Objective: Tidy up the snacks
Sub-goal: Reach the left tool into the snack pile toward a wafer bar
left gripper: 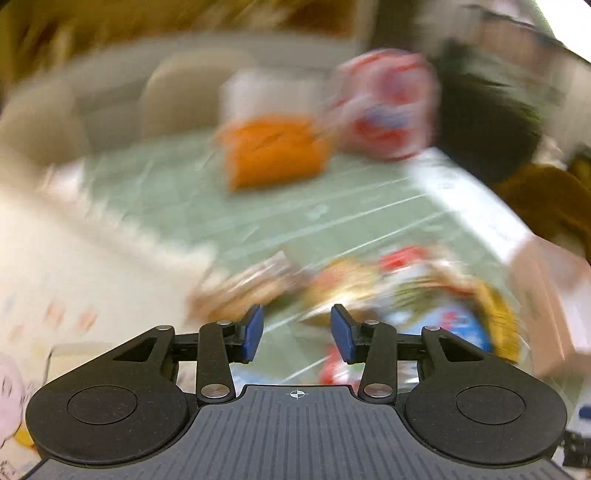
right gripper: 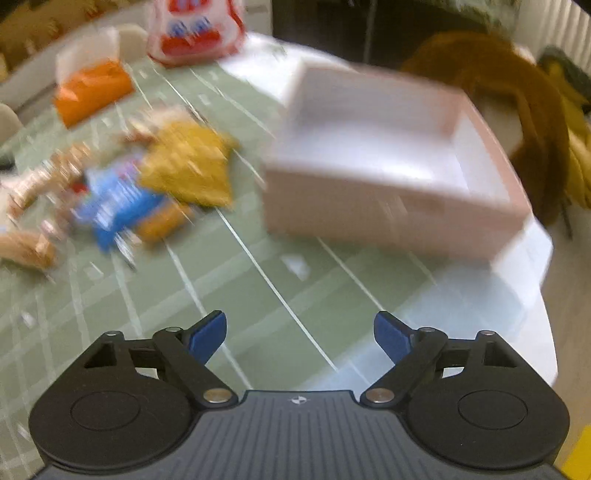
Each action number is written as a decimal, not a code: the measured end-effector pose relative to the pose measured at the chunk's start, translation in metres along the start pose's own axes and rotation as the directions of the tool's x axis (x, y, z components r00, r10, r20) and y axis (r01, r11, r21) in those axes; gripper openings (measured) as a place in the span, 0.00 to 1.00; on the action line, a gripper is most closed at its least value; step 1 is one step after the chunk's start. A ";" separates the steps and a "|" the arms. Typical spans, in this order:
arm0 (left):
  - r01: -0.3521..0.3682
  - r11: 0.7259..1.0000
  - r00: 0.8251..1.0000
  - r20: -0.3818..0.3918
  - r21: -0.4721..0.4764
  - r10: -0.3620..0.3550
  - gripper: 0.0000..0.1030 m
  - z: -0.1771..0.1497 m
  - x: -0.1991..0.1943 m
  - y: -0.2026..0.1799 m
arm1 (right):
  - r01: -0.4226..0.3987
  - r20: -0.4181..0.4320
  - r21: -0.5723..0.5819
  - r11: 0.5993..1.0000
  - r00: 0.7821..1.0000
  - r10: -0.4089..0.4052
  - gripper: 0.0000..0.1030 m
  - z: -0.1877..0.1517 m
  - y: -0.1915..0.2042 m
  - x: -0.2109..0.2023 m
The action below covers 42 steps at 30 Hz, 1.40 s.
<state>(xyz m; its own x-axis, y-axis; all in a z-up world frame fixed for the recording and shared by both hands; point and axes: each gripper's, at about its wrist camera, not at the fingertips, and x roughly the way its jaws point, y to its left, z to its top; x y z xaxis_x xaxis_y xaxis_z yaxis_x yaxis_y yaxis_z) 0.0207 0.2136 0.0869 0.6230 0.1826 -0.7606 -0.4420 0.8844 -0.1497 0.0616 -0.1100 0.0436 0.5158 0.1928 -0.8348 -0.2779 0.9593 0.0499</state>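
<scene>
Both views are motion-blurred. A pile of snack packets [right gripper: 147, 188] lies on the green checked tablecloth [right gripper: 258, 295]: a yellow packet [right gripper: 192, 166], a blue one [right gripper: 114, 206] and brownish ones. An empty pink open box [right gripper: 388, 166] stands to their right. My right gripper [right gripper: 299, 339] is open and empty above bare cloth in front of the box. My left gripper [left gripper: 297, 332] is open and empty just above the near side of the pile [left gripper: 388, 295], with a brown packet [left gripper: 251, 288] ahead to the left.
An orange tissue box [left gripper: 273, 151] and a red-and-white bag [left gripper: 384, 107] stand at the far side of the table; both also show in the right wrist view, the box [right gripper: 92, 88] and the bag [right gripper: 195, 29]. A brown cloth [right gripper: 517, 92] hangs past the right table edge.
</scene>
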 end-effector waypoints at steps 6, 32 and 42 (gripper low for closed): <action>0.046 0.990 0.998 0.056 -0.132 -0.039 0.44 0.034 0.014 0.034 | -0.065 -0.015 -0.015 0.998 0.998 0.064 0.86 0.033 0.049 0.003; 0.273 0.962 0.935 -0.232 -0.003 -0.267 0.45 -0.037 0.020 0.011 | -0.272 -0.164 -0.229 0.935 0.957 0.238 0.85 0.039 0.160 0.034; 0.171 0.982 0.967 -0.177 -0.077 -0.182 0.44 -0.015 -0.022 0.030 | -0.271 -0.113 -0.216 0.938 0.961 0.251 0.79 0.046 0.148 0.018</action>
<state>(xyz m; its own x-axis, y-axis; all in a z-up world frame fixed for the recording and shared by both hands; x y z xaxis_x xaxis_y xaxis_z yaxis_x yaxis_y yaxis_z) -0.0158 0.2293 0.0894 0.5692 -0.0606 -0.8200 -0.3775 0.8667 -0.3260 0.0665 0.0453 0.0612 0.3345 0.4030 -0.8519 -0.5755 0.8032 0.1540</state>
